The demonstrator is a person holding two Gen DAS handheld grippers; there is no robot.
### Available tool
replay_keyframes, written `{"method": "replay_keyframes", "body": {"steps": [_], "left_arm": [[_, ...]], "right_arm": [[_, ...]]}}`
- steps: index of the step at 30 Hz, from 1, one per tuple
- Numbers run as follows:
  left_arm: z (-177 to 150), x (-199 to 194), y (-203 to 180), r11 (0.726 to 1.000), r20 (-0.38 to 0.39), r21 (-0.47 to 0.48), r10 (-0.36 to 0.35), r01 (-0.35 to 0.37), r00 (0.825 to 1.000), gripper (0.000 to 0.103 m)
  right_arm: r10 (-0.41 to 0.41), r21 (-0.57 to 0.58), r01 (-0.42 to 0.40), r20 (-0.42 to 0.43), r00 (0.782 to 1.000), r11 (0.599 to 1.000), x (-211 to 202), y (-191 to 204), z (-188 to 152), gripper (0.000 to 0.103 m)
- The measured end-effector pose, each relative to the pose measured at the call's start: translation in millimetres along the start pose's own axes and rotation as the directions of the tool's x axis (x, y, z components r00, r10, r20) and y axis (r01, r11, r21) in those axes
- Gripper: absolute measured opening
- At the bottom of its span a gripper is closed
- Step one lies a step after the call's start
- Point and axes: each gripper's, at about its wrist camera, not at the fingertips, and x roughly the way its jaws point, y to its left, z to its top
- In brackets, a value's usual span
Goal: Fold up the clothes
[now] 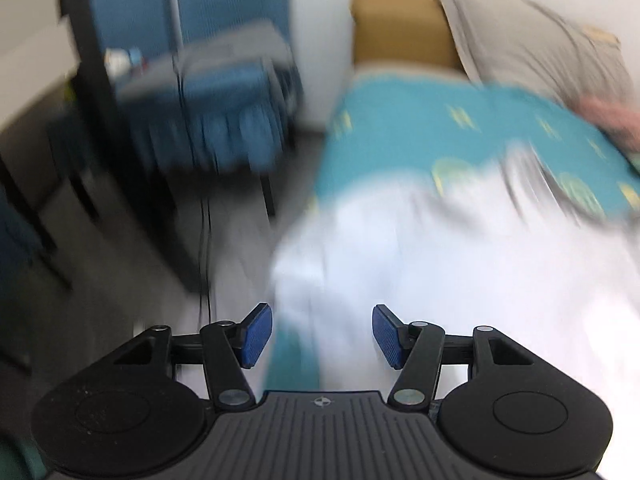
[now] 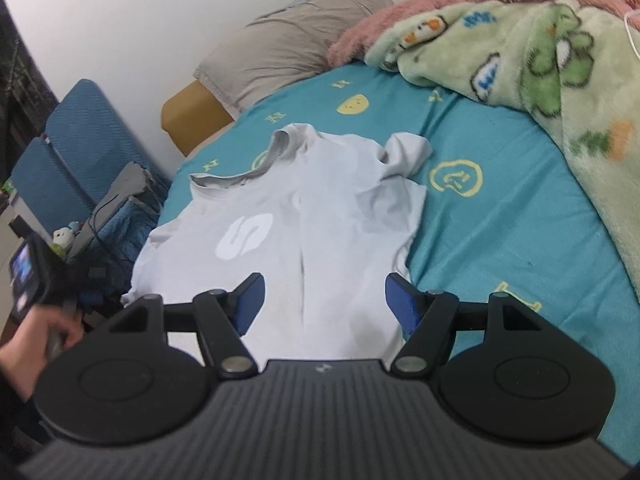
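A pale grey T-shirt point(image 2: 312, 216) with a white S logo lies spread on the teal bedsheet point(image 2: 500, 216), collar toward the pillow, one sleeve bunched at the far right. My right gripper point(image 2: 324, 300) is open and empty, hovering over the shirt's lower hem. In the blurred left wrist view the shirt point(image 1: 440, 264) shows as a white mass on the sheet point(image 1: 420, 128). My left gripper point(image 1: 322, 332) is open and empty above the shirt's left edge near the bed's side. The left hand with its gripper body shows at the left in the right wrist view point(image 2: 36, 280).
A green and pink fleece blanket point(image 2: 540, 52) is piled at the right of the bed. A grey pillow point(image 2: 288, 40) lies at the head. Blue chairs point(image 1: 208, 100) with clutter and cables stand beside the bed on the left.
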Motion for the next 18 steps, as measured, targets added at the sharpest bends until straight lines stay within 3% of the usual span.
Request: {"method": "replay_keyframes", "body": {"steps": [4, 8, 12, 18], "left_arm": [[-82.8, -71.6, 16.5, 0.996, -0.118, 0.033, -0.077, 0.081, 0.99, 0.062], [-145.7, -125.3, 18.8, 0.985, -0.211, 0.022, -0.162, 0.171, 0.964, 0.064], [-188.6, -152.8, 1.4, 0.976, -0.292, 0.041, -0.195, 0.216, 0.936, 0.065], [-216.8, -146.4, -42.4, 0.977, -0.351, 0.106, -0.137, 0.185, 0.926, 0.07]], "right_arm": [[0.012, -0.034, -0.011, 0.022, 1.0, 0.999, -15.2, 6.1, -3.9, 0.069], [0.028, -0.052, -0.026, 0.039, 0.999, 0.998, -35.8, 10.0, -9.2, 0.069], [0.038, -0.058, -0.036, 0.043, 0.998, 0.998, -55.3, 11.5, -16.7, 0.069], [0.028, -0.062, -0.023, 0.067, 0.997, 0.998, -74.8, 5.4, -22.8, 0.069]]}}
